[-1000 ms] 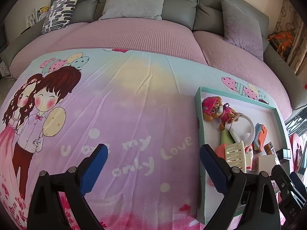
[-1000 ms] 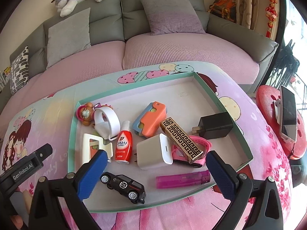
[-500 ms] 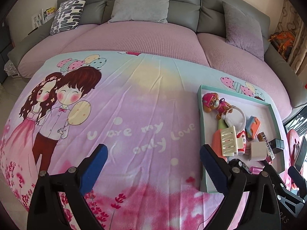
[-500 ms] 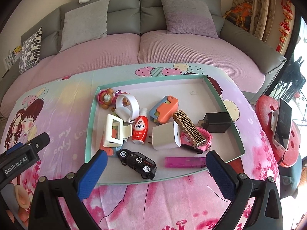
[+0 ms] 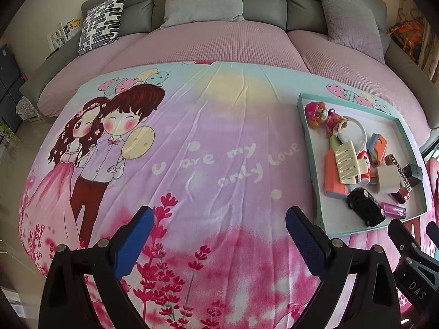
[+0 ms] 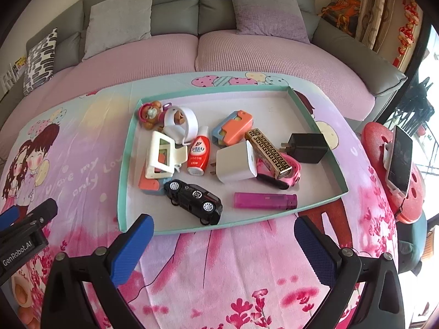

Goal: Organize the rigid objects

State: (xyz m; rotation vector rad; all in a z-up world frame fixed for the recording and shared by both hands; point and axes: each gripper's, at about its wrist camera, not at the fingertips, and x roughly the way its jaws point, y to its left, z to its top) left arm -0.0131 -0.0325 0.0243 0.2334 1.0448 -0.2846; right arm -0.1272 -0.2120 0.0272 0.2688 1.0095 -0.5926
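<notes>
In the left wrist view, the left gripper (image 5: 218, 223) was spread wide, with nothing between its blue pads, above a cartoon-printed cloth (image 5: 192, 142). The tray (image 5: 308, 150) lay to the right on the cloth, well apart from those pads. In it lay a pup toy (image 5: 319, 112) at the far end, a white ring (image 5: 356, 130), a cream clip (image 5: 348, 161) on an orange block (image 5: 333, 178), a white charger (image 5: 388, 179), a black car (image 5: 365, 205) and a purple lighter (image 5: 395, 209) at the near end. Part of the right gripper (image 5: 411, 244) showed at the lower right edge.

In the right wrist view, the right gripper (image 6: 223, 234) was likewise wide open and empty, just short of the near rim of the tray (image 6: 123, 164). The car (image 6: 193, 197) and lighter (image 6: 264, 201) lay nearest the pads. Behind them lay the clip (image 6: 162, 155), a red bottle (image 6: 199, 155), the charger (image 6: 236, 164), a patterned gold box (image 6: 267, 149) resting on a pink toy (image 6: 290, 171), a black adapter (image 6: 308, 148), an orange-and-blue case (image 6: 234, 127), the ring (image 6: 182, 126) and the pup toy (image 6: 149, 112). A phone (image 6: 400, 161) stood on a red stool (image 6: 411, 192) to the right.
</notes>
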